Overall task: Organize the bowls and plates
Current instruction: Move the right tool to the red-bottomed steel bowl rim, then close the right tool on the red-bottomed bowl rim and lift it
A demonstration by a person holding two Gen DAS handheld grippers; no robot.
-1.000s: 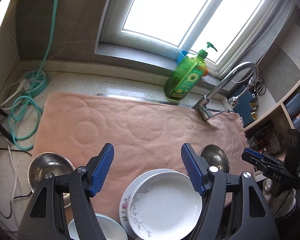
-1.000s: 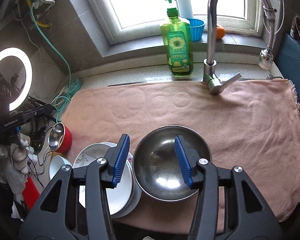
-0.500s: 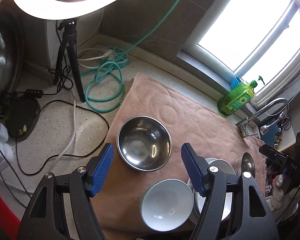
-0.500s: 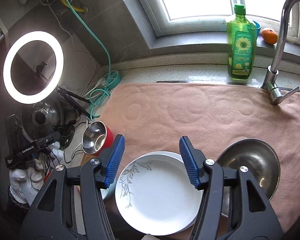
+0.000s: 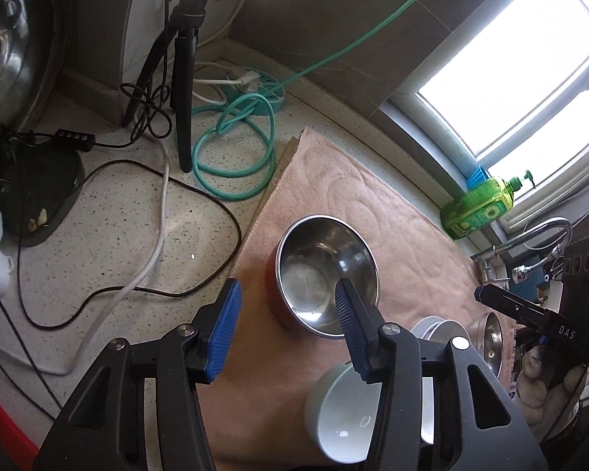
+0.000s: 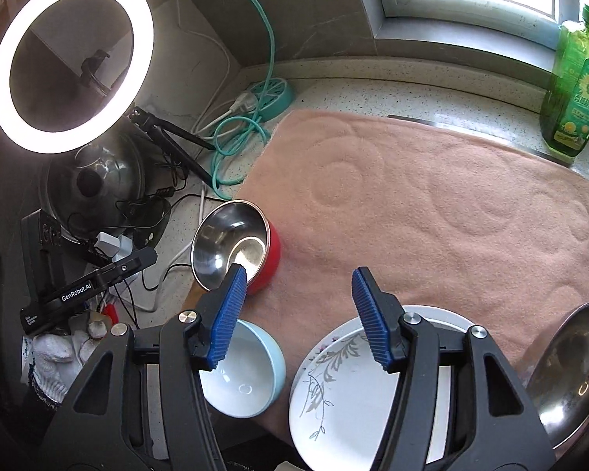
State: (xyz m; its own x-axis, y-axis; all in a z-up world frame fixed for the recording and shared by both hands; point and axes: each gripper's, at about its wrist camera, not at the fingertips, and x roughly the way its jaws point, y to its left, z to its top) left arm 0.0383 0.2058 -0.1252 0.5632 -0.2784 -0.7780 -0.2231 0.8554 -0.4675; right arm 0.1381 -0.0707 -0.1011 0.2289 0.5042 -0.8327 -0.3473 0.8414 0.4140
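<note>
I am closing the empty left gripper [image 5: 284, 327] over the red-sided steel bowl [image 5: 326, 278] at the pink towel's [image 6: 432, 212] corner, probably to nest it; the right gripper [image 6: 300, 316], narrowing, is gripping nothing.

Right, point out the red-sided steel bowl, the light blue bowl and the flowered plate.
red-sided steel bowl [image 5: 314, 271]: left wrist view, on its shiny inner floor.
light blue bowl [image 6: 251, 384]: right wrist view, on its white inside.
flowered plate [image 6: 341, 404]: right wrist view, on its white face beside the leaf pattern.
</note>
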